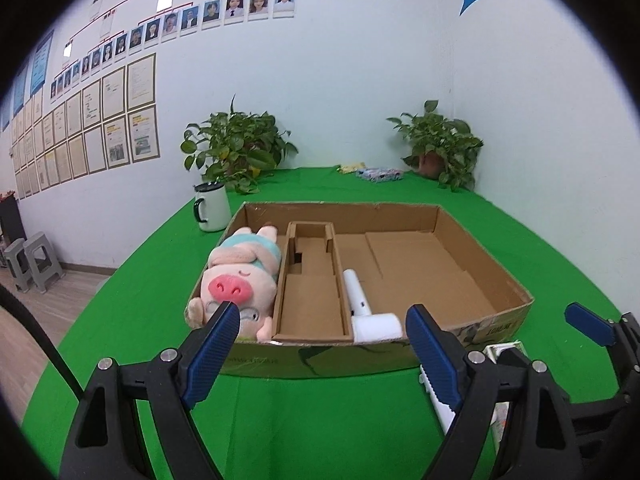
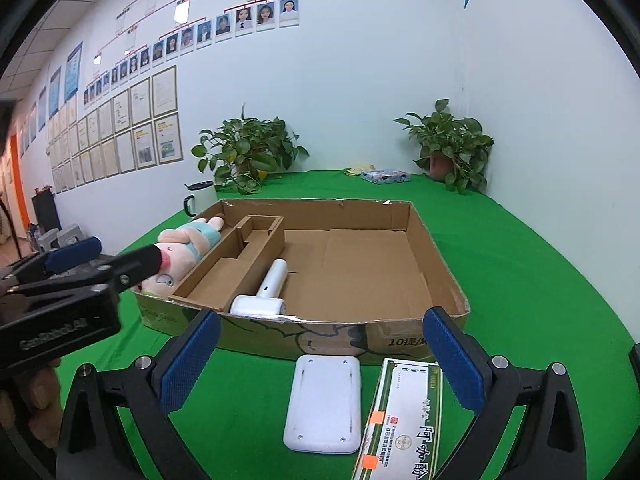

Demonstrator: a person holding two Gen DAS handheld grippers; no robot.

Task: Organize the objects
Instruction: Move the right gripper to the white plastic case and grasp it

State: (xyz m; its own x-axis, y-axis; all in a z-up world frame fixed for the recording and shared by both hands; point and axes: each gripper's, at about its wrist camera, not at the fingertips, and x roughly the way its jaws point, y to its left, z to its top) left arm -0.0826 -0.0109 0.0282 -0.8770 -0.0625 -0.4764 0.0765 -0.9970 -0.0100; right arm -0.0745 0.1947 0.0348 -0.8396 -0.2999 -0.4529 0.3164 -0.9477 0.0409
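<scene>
Cardboard box [image 2: 360,264] on a table draped in green cloth [image 2: 540,272], set against a white wall corner. Inside the box, a plush pig [image 1: 236,280] fills its left compartment and a white handheld device [image 2: 264,292] lies beside the divider. Left gripper [image 1: 324,332] and right gripper [image 2: 320,344] hover before the box, jaws spread and empty. A white flat case [image 2: 324,400] and a green carton [image 2: 404,420] lie just before the box; two potted plants [image 2: 248,152] and a mug [image 1: 212,208] stand behind it.

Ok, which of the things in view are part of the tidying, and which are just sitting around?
Part of the job:
cardboard box
plush pig
white handheld device
white flat case
green-striped carton

Just lying about:
mug
two potted plants
patterned packet
</scene>
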